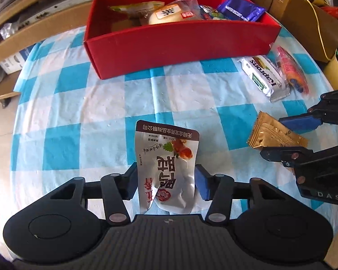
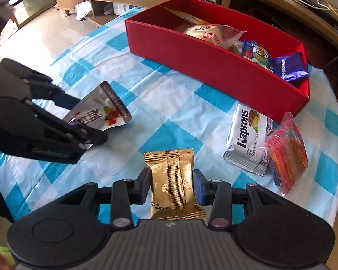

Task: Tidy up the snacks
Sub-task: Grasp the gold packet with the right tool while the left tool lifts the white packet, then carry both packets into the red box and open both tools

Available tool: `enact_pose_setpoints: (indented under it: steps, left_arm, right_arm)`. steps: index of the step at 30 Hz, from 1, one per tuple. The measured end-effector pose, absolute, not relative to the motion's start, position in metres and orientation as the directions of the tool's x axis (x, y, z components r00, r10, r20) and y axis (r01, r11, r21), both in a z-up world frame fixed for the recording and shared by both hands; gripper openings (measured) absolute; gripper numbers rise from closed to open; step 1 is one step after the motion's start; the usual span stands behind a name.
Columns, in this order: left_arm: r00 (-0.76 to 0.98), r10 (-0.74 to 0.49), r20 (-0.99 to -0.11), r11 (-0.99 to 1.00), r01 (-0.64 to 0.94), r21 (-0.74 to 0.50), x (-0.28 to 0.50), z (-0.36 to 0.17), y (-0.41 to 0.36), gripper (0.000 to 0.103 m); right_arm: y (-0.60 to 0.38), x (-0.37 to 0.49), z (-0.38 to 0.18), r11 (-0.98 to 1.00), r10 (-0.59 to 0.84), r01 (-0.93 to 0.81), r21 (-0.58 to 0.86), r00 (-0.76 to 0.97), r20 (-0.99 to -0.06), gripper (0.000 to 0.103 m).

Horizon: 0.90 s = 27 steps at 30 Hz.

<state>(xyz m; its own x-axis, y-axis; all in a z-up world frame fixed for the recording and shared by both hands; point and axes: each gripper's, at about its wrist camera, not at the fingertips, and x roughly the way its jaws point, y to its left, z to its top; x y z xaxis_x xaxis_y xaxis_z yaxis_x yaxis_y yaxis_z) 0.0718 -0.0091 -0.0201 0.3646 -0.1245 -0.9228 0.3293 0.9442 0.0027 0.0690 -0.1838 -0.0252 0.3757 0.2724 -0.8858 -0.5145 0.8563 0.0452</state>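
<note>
My left gripper (image 1: pixel 166 181) is shut on a silver snack pouch (image 1: pixel 169 164) with red Chinese print, held just above the checked tablecloth; the pouch also shows in the right wrist view (image 2: pixel 101 112). My right gripper (image 2: pixel 172 186) is shut on a gold snack packet (image 2: pixel 173 184), which shows at the right of the left wrist view (image 1: pixel 275 136). A red box (image 1: pixel 180 42) at the back of the table holds several snacks; it also shows in the right wrist view (image 2: pixel 214 67).
A white Kaprons wafer pack (image 2: pixel 247 139) and a pink packet (image 2: pixel 286 150) lie by the box's right end. The blue-and-white checked cloth (image 1: pixel 90 117) covers a round table. Wooden shelves and cardboard boxes stand behind it.
</note>
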Motion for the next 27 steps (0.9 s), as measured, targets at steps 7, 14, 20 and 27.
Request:
enact_pose_setpoints:
  steps: [7,14,20,27]
  left_arm:
    - [0.378,-0.2,-0.904,0.949,0.305,-0.083,0.075,-0.002,-0.008,0.058]
    - [0.414,-0.247,-0.876,0.943,0.312,-0.118,0.083,0.017,-0.024,0.059]
    - [0.436,-0.264,-0.86,0.942,0.307,-0.134,0.093,0.026,-0.031,0.059]
    - [0.474,-0.271,-0.838,0.943,0.305,-0.133,0.109,0.039,-0.039,0.059]
  right_arm:
    - [-0.193,0.075,-0.011,0.879,0.287,-0.472,0.06,0.425,-0.859,0.056]
    - [-0.201,0.086,0.002,0.905,0.29,-0.419,0.079,0.468,-0.835,0.056]
    - [-0.211,0.095,0.016,0.922,0.299,-0.374,0.105,0.509,-0.807,0.056]
    - [-0.224,0.11,0.03,0.939,0.296,-0.317,0.132,0.553,-0.779,0.056]
